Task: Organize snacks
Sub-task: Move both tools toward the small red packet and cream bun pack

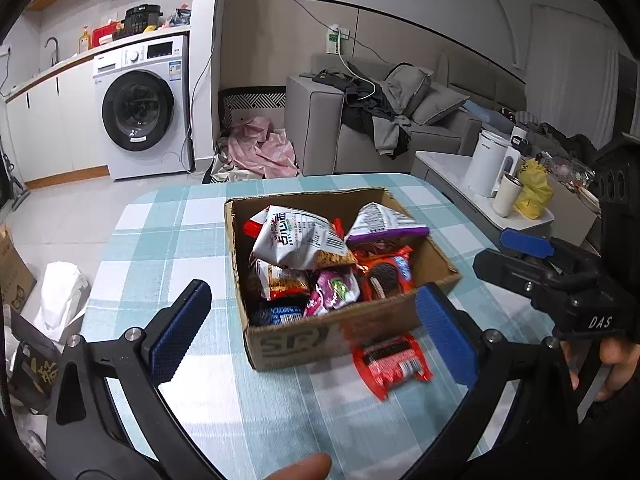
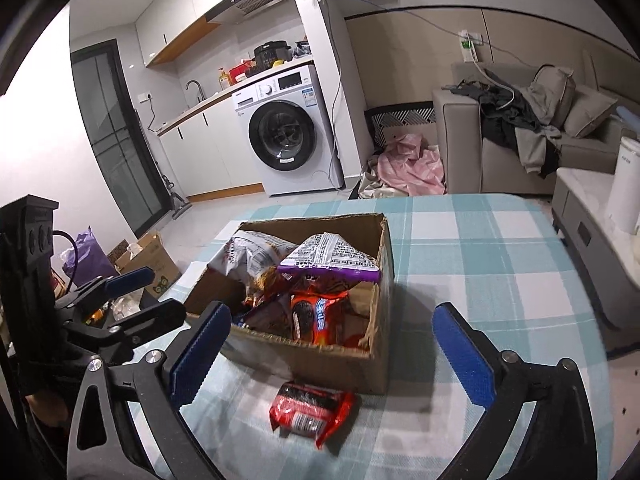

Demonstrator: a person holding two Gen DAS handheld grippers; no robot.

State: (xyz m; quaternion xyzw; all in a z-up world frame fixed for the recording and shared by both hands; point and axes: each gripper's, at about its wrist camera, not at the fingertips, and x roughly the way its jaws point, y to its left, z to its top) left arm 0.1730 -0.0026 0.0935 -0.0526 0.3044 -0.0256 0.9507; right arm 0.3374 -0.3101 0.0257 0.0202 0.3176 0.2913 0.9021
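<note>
Both tools, left tool (image 1: 314,332) and right tool (image 2: 332,350), are held wide open, empty. Red snack packet (image 2: 310,412) is seen on checked tabletop (image 2: 500,264), just near of snack-filled cardboard box (image 2: 340,364).

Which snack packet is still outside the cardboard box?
The red packet lying flat on the checked tablecloth, just in front of the cardboard box. All the other packets sit piled inside the box.

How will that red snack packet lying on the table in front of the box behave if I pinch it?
The red snack packet looks like glossy crinkled film, so it is probably slippery and will give under the pads. It lies flat on the checked tablecloth, so it is unlikely to roll. It is probably light; its contents may crush.
</note>
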